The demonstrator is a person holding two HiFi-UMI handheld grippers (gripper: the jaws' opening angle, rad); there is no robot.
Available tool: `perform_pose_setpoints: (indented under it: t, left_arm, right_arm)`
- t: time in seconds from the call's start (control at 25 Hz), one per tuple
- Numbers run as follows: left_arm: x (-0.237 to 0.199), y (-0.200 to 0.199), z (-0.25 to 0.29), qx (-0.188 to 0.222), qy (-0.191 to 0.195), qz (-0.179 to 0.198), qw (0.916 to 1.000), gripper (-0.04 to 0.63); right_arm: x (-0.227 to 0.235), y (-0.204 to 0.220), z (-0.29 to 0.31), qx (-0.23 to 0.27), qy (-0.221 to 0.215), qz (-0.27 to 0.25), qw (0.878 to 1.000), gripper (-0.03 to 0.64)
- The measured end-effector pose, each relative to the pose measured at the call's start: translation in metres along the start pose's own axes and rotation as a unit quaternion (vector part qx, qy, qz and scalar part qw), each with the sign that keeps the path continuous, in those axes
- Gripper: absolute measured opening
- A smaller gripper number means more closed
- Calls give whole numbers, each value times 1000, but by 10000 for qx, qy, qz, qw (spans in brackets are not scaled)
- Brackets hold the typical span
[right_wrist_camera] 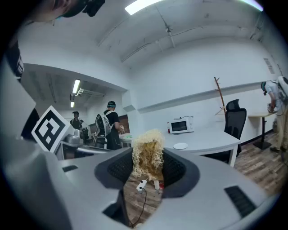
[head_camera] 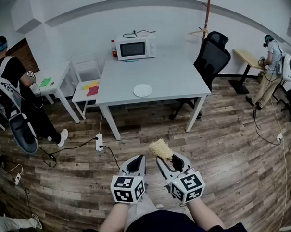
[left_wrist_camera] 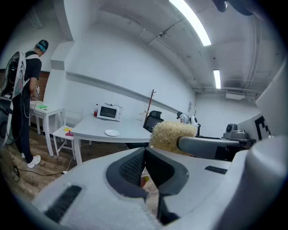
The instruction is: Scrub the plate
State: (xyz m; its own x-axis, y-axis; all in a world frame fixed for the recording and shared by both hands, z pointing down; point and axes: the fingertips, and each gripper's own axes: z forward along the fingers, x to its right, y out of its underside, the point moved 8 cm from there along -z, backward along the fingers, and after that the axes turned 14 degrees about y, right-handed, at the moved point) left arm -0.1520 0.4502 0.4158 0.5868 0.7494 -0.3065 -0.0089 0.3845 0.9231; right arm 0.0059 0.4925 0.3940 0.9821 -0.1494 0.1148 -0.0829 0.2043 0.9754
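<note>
The person stands on a wooden floor, well apart from the white table. The plate, small, round and white, lies flat on this table, near the front edge and about in the middle of its width. A microwave stands at the back edge of the table, behind the plate. Nothing lies on the plate and nothing touches it.

Both grippers are held low before the person's body, side by side and near each other, and both point toward the table. The left gripper has its jaws together, and its own view shows nothing between the pads. The right gripper has its jaws clamped on a scrubber, a pale yellow bundle of rough fibres. The pads press on it from both sides, and its upper part stands out above the jaw tips.

The plate is far beyond both pairs of jaws, with open floor and the front edge of the table between them. In the left gripper view the plate shows above the closed jaws and a little to the left, while the scrubber is just beside them on the right. In the right gripper view the plate shows on the table to the right of the scrubber, far behind it.
</note>
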Motion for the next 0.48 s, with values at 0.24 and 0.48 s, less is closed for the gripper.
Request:
perform_pose_setpoints:
  t: [0.24,0.48]
  left_arm:
    - [8,3,5,-25,-63,-49,10000,20]
    - [14,3,9,-51,-72,-44,10000,20]
  right_arm:
    - [9,-1,-5,36,15,21,10000,181]
    - [13,-1,-10,44,16,-17,10000,181]
